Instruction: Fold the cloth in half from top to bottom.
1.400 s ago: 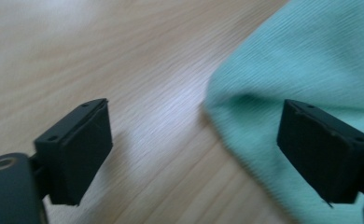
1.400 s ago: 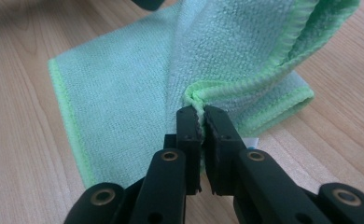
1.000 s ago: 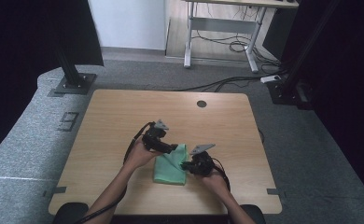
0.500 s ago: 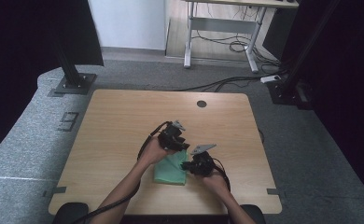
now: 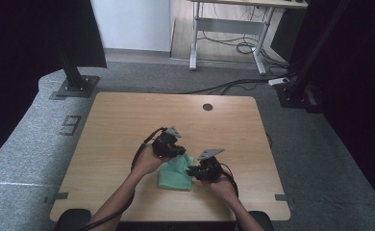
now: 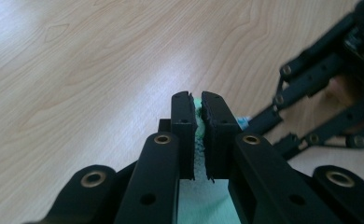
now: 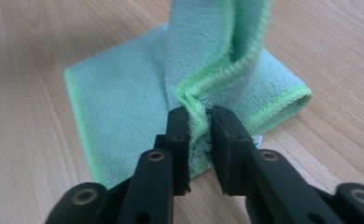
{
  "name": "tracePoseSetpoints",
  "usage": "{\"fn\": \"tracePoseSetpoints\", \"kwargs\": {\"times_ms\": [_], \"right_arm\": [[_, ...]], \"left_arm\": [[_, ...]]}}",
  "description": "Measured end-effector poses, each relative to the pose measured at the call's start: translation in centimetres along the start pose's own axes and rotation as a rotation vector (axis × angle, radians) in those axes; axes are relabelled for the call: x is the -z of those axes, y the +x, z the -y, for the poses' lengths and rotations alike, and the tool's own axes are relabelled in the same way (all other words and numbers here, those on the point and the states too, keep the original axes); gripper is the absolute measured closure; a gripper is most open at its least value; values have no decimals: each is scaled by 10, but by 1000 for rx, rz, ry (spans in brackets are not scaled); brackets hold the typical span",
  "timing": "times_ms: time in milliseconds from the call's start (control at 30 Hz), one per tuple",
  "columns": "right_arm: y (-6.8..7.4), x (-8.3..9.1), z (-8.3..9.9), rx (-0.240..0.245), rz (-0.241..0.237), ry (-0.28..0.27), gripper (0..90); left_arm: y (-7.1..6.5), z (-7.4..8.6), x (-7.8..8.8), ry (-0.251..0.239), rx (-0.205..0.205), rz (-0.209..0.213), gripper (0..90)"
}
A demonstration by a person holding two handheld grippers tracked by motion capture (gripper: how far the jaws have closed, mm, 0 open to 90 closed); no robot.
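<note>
A green microfibre cloth (image 5: pixel 175 177) lies folded on the wooden table (image 5: pixel 128 120), with one layer pulled up between the two grippers. My left gripper (image 5: pixel 181 154) is at the cloth's far edge; its jaws have just been closing and are shut on a pinch of cloth (image 6: pixel 198 128). My right gripper (image 5: pixel 192 171) is at the cloth's right side. Its jaws have just been opening, and the cloth's bright green hem (image 7: pixel 196 109) still sits loosely between them, with a small gap at one pad. The raised layer (image 7: pixel 208 37) stands above my right gripper (image 7: pixel 199 113).
In the left gripper view my left gripper (image 6: pixel 195 99) points toward the linkage of the right gripper (image 6: pixel 311 93), close by. A round cable hole (image 5: pixel 207 107) sits near the table's far edge. Bare wood lies to the left and beyond the cloth.
My left gripper swung right over the cloth, closed on it and drew back a little, raising a fold. The right hand stayed where it was.
</note>
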State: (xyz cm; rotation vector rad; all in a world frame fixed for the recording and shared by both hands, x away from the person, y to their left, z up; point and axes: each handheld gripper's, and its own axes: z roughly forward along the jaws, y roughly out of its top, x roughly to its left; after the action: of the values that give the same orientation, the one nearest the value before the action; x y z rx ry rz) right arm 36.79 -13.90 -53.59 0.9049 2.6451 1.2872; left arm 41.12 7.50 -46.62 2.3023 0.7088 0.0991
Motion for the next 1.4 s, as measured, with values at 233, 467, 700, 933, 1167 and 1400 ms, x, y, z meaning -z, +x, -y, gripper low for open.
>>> {"fn": "tracePoseSetpoints", "kwargs": {"times_ms": [233,467,700,933,1167,1400], "right_arm": [[3,11,2,3,7,-13,654],[5,24,7,-4,12,-28,579],[1,35,10,-14,7,-47,521],[0,36,7,-24,48,-54,459],[0,29,-8,-37,101,-55,324],[1,3,-16,-66,165,2,229]], "left_arm": [[-5,24,17,-26,16,5,829],[-17,50,26,-20,10,-5,801],[-25,78,28,-6,27,-8,759],[-31,94,38,-12,-15,-29,509],[-13,74,49,-78,21,-99,321],[8,76,14,-37,97,-144,262]]}}
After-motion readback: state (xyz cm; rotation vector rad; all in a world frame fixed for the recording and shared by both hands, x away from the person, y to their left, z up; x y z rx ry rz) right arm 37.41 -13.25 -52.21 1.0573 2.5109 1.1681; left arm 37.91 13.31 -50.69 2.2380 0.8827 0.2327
